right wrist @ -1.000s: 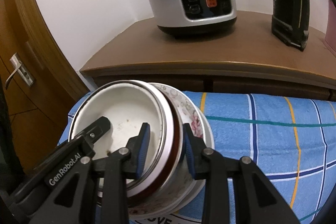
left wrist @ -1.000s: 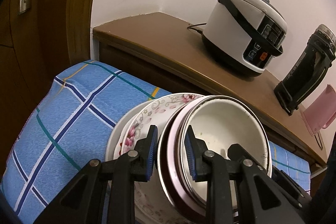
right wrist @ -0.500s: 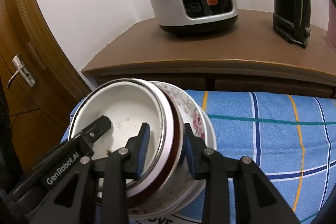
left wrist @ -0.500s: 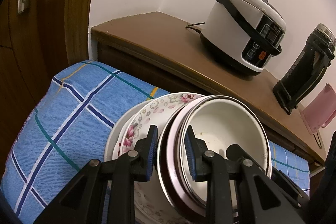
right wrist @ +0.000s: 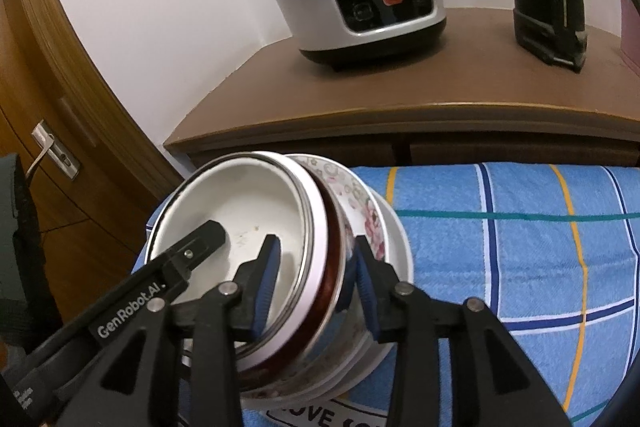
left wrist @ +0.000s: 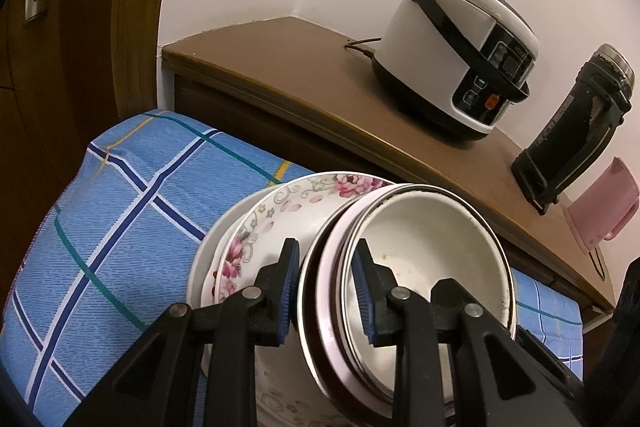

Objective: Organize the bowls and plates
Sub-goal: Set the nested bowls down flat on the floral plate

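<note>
A stack of nested bowls [left wrist: 428,247] with white insides, a pink rim and a dark red outer bowl sits tilted on a floral plate [left wrist: 280,223], which rests on a plain white plate [right wrist: 396,243]. My left gripper [left wrist: 326,287] is shut on the bowls' near rim, one finger inside, one outside. My right gripper [right wrist: 316,279] is shut on the opposite rim of the same bowls [right wrist: 240,203]. The left gripper's finger [right wrist: 200,243] shows inside the bowl in the right wrist view.
The plates sit on a blue checked tablecloth [left wrist: 120,211], which also shows in the right wrist view [right wrist: 520,247]. Behind is a brown wooden cabinet [left wrist: 304,67] with a rice cooker [left wrist: 460,55], a black thermos [left wrist: 572,131] and a pink item [left wrist: 600,207]. A wooden door [right wrist: 36,131] is at the left.
Both grippers keep their hold on the bowl stack. The views have shifted slightly, with the stack tilted a little more; the plates stay in place.
</note>
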The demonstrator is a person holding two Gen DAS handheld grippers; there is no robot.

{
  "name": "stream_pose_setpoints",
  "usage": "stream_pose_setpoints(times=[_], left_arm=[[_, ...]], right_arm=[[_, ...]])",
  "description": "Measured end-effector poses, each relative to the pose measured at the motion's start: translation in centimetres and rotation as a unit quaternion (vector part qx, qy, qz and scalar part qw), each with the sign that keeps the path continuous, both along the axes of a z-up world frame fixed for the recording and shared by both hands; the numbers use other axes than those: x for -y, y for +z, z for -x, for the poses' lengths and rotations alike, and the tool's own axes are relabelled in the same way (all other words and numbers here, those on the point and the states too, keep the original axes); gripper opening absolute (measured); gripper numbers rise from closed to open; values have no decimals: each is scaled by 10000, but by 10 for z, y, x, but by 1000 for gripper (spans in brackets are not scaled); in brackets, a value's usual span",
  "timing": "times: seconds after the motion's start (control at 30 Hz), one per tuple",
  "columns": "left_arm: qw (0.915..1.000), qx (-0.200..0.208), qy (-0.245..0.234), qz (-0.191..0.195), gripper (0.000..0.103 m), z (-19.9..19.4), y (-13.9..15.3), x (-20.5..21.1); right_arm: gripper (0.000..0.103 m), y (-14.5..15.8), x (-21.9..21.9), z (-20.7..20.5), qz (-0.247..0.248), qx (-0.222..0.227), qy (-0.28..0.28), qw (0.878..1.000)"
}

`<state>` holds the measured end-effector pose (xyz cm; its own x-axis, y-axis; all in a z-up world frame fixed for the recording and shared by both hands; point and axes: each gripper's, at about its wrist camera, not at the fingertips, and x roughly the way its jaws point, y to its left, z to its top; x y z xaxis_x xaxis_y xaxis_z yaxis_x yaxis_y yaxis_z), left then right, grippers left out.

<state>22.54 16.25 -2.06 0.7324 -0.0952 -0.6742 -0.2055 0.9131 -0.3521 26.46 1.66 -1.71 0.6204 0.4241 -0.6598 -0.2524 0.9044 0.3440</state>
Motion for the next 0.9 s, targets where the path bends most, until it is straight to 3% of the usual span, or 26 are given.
stream_pose_setpoints(times=[0.37, 0.63, 0.8, 0.9], left_arm=[[9999, -99, 34, 88, 30, 0, -2, -1], [9991, -212, 237, -270, 30, 2, 0, 1], [9979, -323, 266, -486, 30, 1, 3, 5], [9961, -257, 314, -785, 30, 2, 10, 9]], right_arm=[[46, 0, 4, 5, -155, 131, 19, 9998], [46, 13, 3, 18, 74, 562, -30, 9984], [38, 18, -3, 22, 316, 740, 17, 9968], [38, 16, -2, 21, 277, 700, 28, 9972]])
